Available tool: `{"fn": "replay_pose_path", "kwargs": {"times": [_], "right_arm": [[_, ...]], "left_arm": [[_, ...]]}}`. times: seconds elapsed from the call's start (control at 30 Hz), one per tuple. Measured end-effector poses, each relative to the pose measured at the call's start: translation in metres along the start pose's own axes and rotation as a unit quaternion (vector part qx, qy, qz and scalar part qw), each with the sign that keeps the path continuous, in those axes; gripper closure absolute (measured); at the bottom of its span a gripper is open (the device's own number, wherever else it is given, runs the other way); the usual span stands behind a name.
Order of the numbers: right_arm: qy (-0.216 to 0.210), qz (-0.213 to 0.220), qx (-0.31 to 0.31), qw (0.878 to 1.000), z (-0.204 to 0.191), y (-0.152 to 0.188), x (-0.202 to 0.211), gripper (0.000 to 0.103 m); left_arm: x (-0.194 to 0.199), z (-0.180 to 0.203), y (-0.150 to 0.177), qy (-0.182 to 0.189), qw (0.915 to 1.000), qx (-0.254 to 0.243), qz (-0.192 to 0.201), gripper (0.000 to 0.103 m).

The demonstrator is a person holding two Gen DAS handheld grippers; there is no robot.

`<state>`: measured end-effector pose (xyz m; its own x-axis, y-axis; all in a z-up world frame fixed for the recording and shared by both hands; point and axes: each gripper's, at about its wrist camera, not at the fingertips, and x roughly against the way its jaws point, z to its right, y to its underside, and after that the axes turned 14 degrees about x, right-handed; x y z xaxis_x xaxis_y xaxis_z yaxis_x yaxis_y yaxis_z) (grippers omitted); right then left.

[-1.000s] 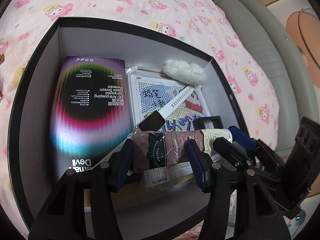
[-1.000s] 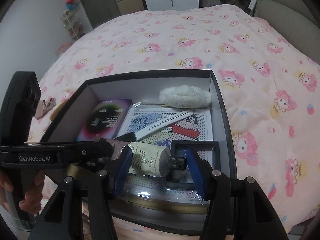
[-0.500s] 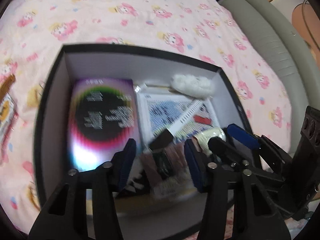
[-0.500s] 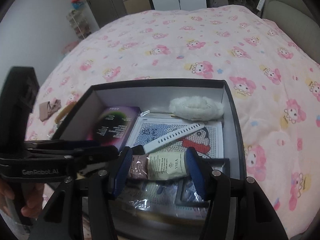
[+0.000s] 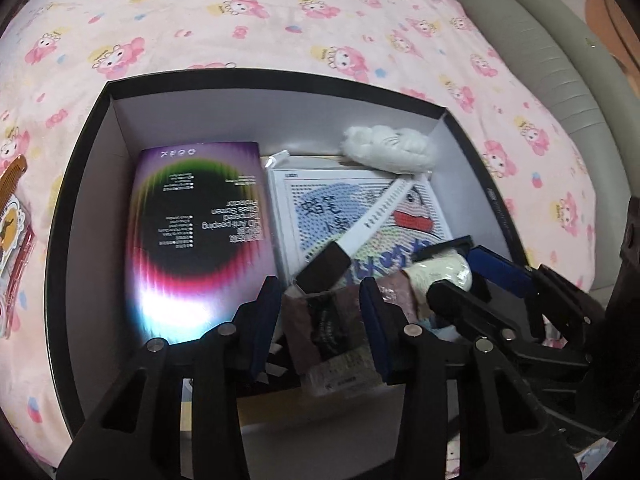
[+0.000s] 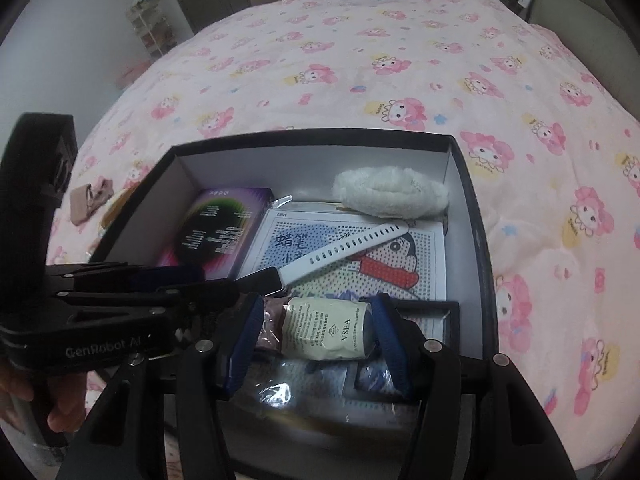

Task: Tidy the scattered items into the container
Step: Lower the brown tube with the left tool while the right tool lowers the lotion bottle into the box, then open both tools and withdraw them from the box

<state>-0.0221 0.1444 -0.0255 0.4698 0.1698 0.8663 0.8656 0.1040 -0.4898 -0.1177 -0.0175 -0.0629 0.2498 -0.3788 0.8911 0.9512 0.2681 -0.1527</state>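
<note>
A black box [image 5: 280,78] [image 6: 320,134] with a white inside lies on the pink bedspread. In it are a purple screen-protector pack [image 5: 200,232], a bead-picture sheet [image 6: 360,264], a white watch strap [image 6: 340,252] and a white fluffy piece [image 6: 392,194]. My left gripper [image 5: 320,292] [image 6: 216,284] hangs over the box's near end. Its jaws are closing, and both blue pads press a brown hand-cream tube [image 5: 324,324] that lies lengthwise between them. To its right, my right gripper [image 6: 316,308] [image 5: 452,276] is shut on a cream-coloured tube [image 6: 328,330] [image 5: 440,272] just above the box's contents.
A comb [image 5: 12,176] and a small card [image 5: 12,232] lie on the bedspread left of the box. A small pinkish pouch [image 6: 90,198] also lies there. A grey padded headboard [image 5: 540,60] runs along the right. A person's hand [image 6: 24,384] holds the left gripper's handle.
The left jaws have narrowed, and the brown tube has turned from crosswise to lengthwise between them. The left view has tilted, so the box sits lower in it. The right grip on the cream-coloured tube is unchanged.
</note>
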Motion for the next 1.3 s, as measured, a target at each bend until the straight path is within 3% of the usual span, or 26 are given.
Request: {"fn": "replay_pose_path", "kwargs": {"times": [0.13,0.33,0.47,0.57,0.7,0.9,0.93,1.3], "right_arm": [[0.002,0.025,-0.018,1.0,0.001,0.005,0.014,0.05],[0.02,0.001,-0.007,1.0,0.0,0.003,0.002,0.05],[0.021,0.009,-0.024,0.999,0.003,0.005,0.007,0.05],[0.02,0.016,-0.024,0.999,0.003,0.008,0.013,0.05],[-0.01,0.011,-0.016,1.0,0.001,0.015,0.014,0.05],[0.008,0.01,-0.027,1.0,0.001,0.01,0.009,0.05],[0.002,0.014,-0.034,0.999,0.002,0.01,0.01,0.05],[0.02,0.066,-0.055,0.996,-0.009,0.004,0.047,0.047]], "left_arm": [[-0.001,0.008,0.003,0.028,0.9994,-0.016,-0.015,0.062],[-0.012,0.016,-0.003,-0.008,0.9993,-0.018,-0.032,0.063],[-0.012,0.019,-0.007,-0.019,0.9994,-0.016,-0.024,0.063],[-0.005,0.017,-0.005,-0.002,0.9999,-0.006,-0.015,0.063],[0.006,0.012,0.0,0.015,0.9999,-0.003,-0.006,0.063],[0.01,0.006,0.003,0.027,0.9996,0.004,-0.004,0.061],[0.012,0.007,0.004,0.039,0.9992,0.002,-0.001,0.056],[0.055,0.012,0.02,0.078,0.9955,-0.024,0.048,0.055]]}}
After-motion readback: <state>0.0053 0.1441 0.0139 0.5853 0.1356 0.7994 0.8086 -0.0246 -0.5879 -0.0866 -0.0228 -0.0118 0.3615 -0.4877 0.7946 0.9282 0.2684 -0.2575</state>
